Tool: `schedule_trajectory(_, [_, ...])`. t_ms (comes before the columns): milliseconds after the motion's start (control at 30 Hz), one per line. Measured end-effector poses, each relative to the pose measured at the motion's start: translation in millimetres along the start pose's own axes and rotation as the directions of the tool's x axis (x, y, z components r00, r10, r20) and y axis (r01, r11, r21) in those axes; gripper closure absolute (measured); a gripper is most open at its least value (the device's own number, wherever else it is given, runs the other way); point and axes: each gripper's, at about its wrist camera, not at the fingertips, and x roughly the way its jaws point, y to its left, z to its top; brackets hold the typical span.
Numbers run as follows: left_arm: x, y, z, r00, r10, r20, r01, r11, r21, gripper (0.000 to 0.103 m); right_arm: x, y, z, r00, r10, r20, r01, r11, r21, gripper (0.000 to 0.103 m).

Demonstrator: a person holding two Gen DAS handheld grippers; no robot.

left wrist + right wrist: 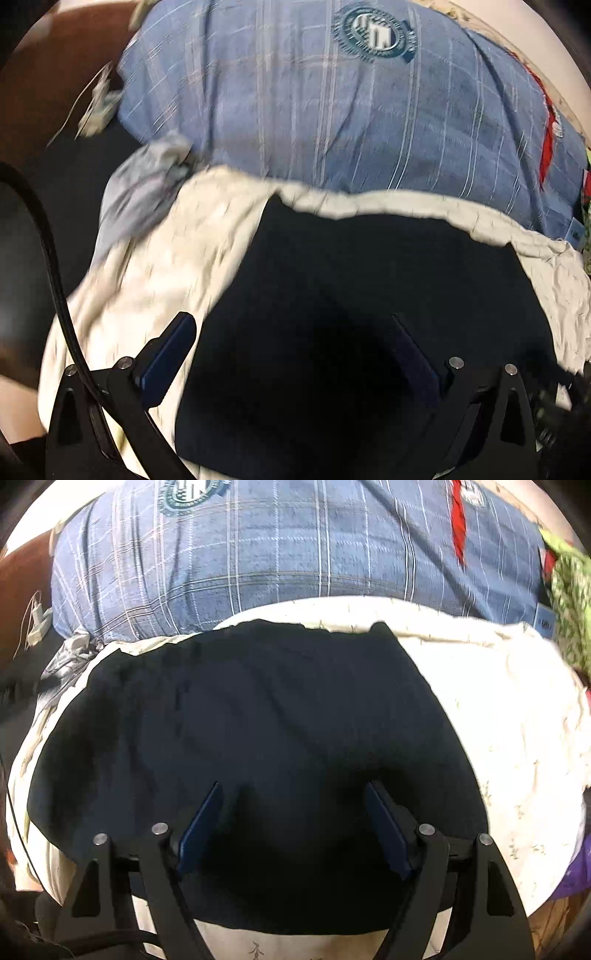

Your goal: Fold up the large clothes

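A dark navy garment [369, 277] [258, 701] lies spread flat on a cream sheet [166, 258] [498, 701], with its far edge running roughly straight. My left gripper [291, 321] is over the garment's near part, jaws wide open, the left finger [177, 343] at the garment's left edge over the sheet. My right gripper [294, 786] also stands open above the garment's near middle. Neither pair of blue pads pinches any cloth. The left wrist view is blurred.
A blue plaid cushion or quilt [295, 110] [221, 554] with a round emblem lies just beyond the sheet. A crumpled grey cloth [147, 173] [70, 657] sits at the left, green patterned fabric [569, 602] at the right. A black cable [48, 251] hangs by the left gripper.
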Motion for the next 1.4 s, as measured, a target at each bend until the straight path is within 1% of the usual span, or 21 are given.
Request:
schedule_trajectory(167, [10,3,-43,0.994,-0.049,-0.101,0.046,0.999,-0.030,0.001,-4,9,-2,1.000,-0.005,0.002,0.005,1.000,-0.031,0.024])
schedule_trajectory(267, [29,-5,-50,0.993,0.056,-0.102,-0.051,0.997,0.055,0.001,6,10,-6,0.999,-0.026,-0.022,0.025,0.999,-0.043,0.024])
schedule_trajectory(333, [39,-8,-48,0.986,0.153,-0.068,-0.145,0.983,0.114,0.000,18,6,-9,0.995,-0.088,-0.051,0.084,0.994,-0.063,0.024])
schedule_trajectory(367, [43,-5,-45,0.984,0.168,-0.059,-0.161,0.980,0.114,0.000,24,0,-10,0.990,-0.129,-0.060,0.125,0.990,-0.064,0.024])
schedule_trajectory(400, [44,2,-40,0.983,0.174,-0.062,-0.169,0.983,0.079,0.000,26,-9,-11,0.989,-0.135,-0.058,0.132,0.990,-0.048,0.024])
schedule_trajectory(467, [32,19,-35,0.981,0.183,-0.061,-0.183,0.983,0.005,0.001,20,-22,-10,0.995,-0.089,-0.050,0.089,0.996,0.000,0.024])
schedule_trajectory(533, [5,42,-33,0.980,0.197,-0.019,-0.198,0.976,-0.090,0.001,9,-27,-8,0.995,-0.090,-0.030,0.091,0.996,0.017,0.024])
schedule_trajectory(567, [-7,53,-35,0.985,0.175,-0.007,-0.174,0.976,-0.133,0.001,5,-27,-8,0.995,-0.099,-0.023,0.099,0.995,0.013,0.024])
schedule_trajectory(667, [-34,87,-54,0.999,0.032,-0.030,-0.040,0.955,-0.295,0.001,-1,-26,-11,0.997,-0.069,-0.024,0.070,0.997,0.025,0.024])
schedule_trajectory(700, [-38,96,-66,0.998,-0.032,-0.051,0.012,0.937,-0.349,0.001,-1,-25,-13,0.998,-0.060,-0.029,0.060,0.998,0.033,0.024])
schedule_trajectory(767, [-41,102,-88,0.992,-0.107,-0.072,0.070,0.914,-0.399,0.001,0,-24,-17,0.998,-0.046,-0.036,0.047,0.998,0.043,0.024])
schedule_trajectory(867, [-31,103,-114,0.968,-0.238,-0.077,0.175,0.865,-0.469,0.001,-1,-21,-22,0.998,-0.036,-0.051,0.039,0.998,0.054,0.024])
schedule_trajectory(900, [-23,105,-120,0.952,-0.293,-0.082,0.213,0.833,-0.511,0.001,-1,-21,-23,0.998,-0.035,-0.053,0.037,0.998,0.055,0.024])
schedule_trajectory(933, [-14,108,-127,0.933,-0.354,-0.067,0.259,0.788,-0.558,0.001,-1,-20,-24,0.998,-0.034,-0.057,0.037,0.998,0.055,0.024])
schedule_trajectory(967, [-11,109,-130,0.929,-0.365,-0.053,0.268,0.766,-0.584,0.001,-2,-19,-24,0.998,-0.032,-0.057,0.035,0.998,0.054,0.024])
schedule_trajectory(1000, [-12,113,-132,0.931,-0.366,-0.006,0.287,0.740,-0.609,0.001,-3,-18,-25,0.998,-0.030,-0.056,0.033,0.998,0.051,0.024])
schedule_trajectory(1067, [-11,116,-127,0.924,-0.381,0.036,0.319,0.716,-0.621,0.001,-5,-18,-25,0.998,-0.031,-0.055,0.034,0.998,0.048,0.024])
schedule_trajectory(1133, [-9,116,-120,0.917,-0.394,0.064,0.346,0.704,-0.620,0.001,-5,-18,-25,0.998,-0.029,-0.057,0.031,0.998,0.051,0.024])
schedule_trajectory(1233, [3,116,-111,0.906,-0.418,0.065,0.357,0.672,-0.649,0.001,-3,-18,-25,0.998,-0.025,-0.062,0.029,0.998,0.058,0.024])
schedule_trajectory(1333, [9,115,-108,0.890,-0.449,0.083,0.379,0.624,-0.683,0.001,-4,-17,-24,0.998,-0.026,-0.059,0.029,0.998,0.059,0.024])
schedule_trajectory(1400, [15,112,-100,0.867,-0.490,0.089,0.411,0.604,-0.682,0.001,-4,-17,-24,0.998,-0.026,-0.061,0.030,0.998,0.060,0.024])
